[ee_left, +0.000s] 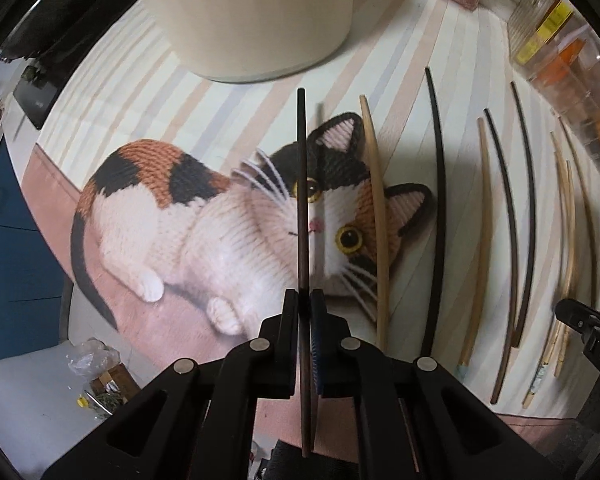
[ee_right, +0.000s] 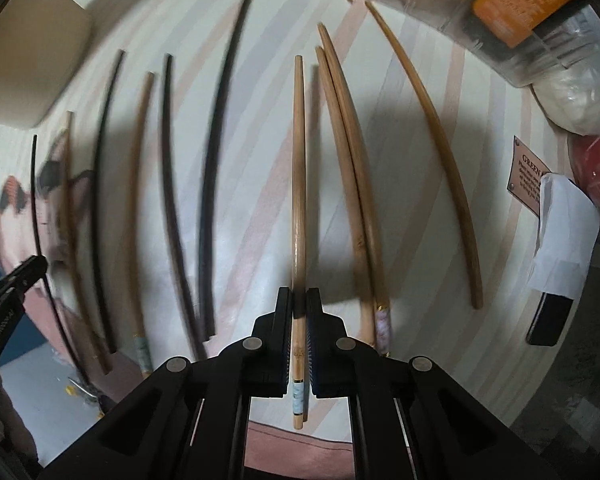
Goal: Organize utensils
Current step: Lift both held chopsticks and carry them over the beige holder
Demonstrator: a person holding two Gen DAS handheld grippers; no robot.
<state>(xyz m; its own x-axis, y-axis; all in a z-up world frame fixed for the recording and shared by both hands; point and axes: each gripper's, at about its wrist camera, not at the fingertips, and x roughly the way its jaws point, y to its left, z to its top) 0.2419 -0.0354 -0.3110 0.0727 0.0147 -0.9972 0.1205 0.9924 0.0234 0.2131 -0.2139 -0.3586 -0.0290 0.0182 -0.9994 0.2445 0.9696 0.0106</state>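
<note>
Left gripper (ee_left: 304,300) clamped on dark chopstick (ee_left: 302,200) above cat-print tablecloth (ee_left: 139,208); right gripper (ee_right: 299,300) clamped on bamboo chopstick (ee_right: 298,168); other chopsticks (ee_right: 215,160) lay alongside.

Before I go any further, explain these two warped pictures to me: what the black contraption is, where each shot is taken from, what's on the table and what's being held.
No robot here: a person holds one hand-held tool in each hand, each ending in two-fingered tongs with a fisheye camera looking along them, which bends straight things.

The left camera shows the left tongs shut on a dark chopstick, above a tablecloth printed with a knitted cat, with a cream container beyond.

The right camera shows the right tongs shut on a bamboo chopstick.

More dark and bamboo chopsticks lie side by side on the cloth, and clear food packages stand at the edge.
</note>
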